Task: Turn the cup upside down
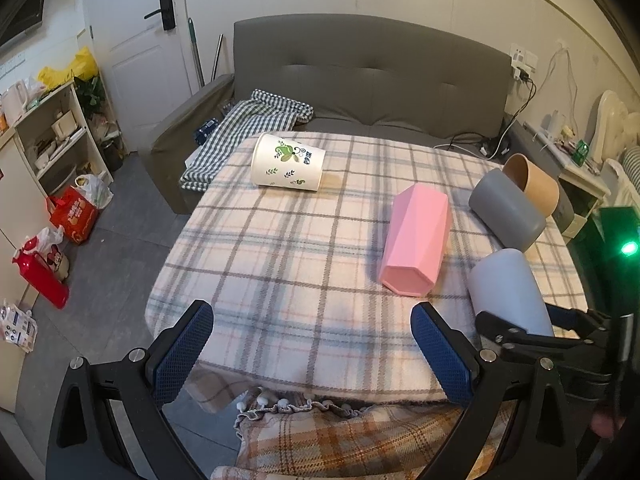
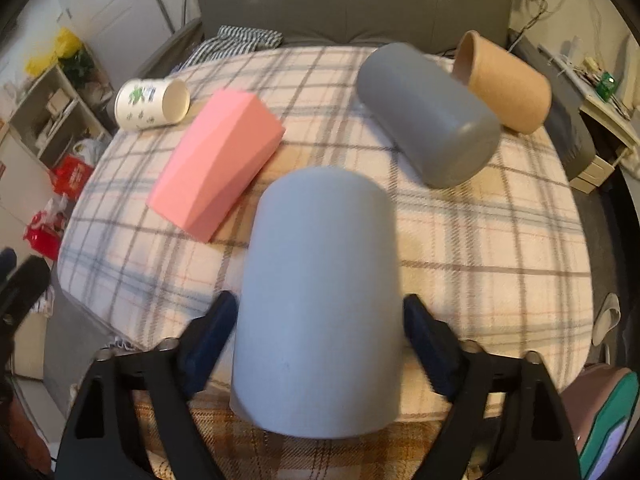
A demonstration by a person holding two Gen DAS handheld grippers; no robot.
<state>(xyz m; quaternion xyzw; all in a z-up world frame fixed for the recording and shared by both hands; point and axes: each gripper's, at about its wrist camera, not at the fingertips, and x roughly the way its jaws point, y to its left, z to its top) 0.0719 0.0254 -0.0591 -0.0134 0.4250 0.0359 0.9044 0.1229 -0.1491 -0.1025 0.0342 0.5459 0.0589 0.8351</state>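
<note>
Cups lie scattered on a tabletop [image 1: 280,264] covered by a plaid cloth. The pale blue cup [image 2: 320,304] is pinched between the two blue pads of the right tongs [image 2: 320,340], one pad pressed against each flank near the end closest to the camera. Its closed, rounded end is pointed away from the right wrist camera, toward the middle of the tabletop; whether its underside is touching the cloth cannot be told. In the left wrist view the same cup is seen at the right edge, near the front of the tabletop, with the black frame of the right tongs closed around its near end.

The left tongs [image 1: 312,352] are spread wide and nothing is held between them; they are poised over the near edge of the tabletop, well apart from every cup.

A pink faceted cup [image 1: 416,236] is lying on its side just left of the blue cup. A dark grey cup [image 1: 506,210] is lying on its side further back on the right, and a tan cup [image 1: 532,184] is resting against it on its far side. A white cup with green leaf print [image 1: 288,162] is lying on its side at the far left corner, apart from the others. A grey sofa [image 1: 360,76] is seen behind the tabletop.
</note>
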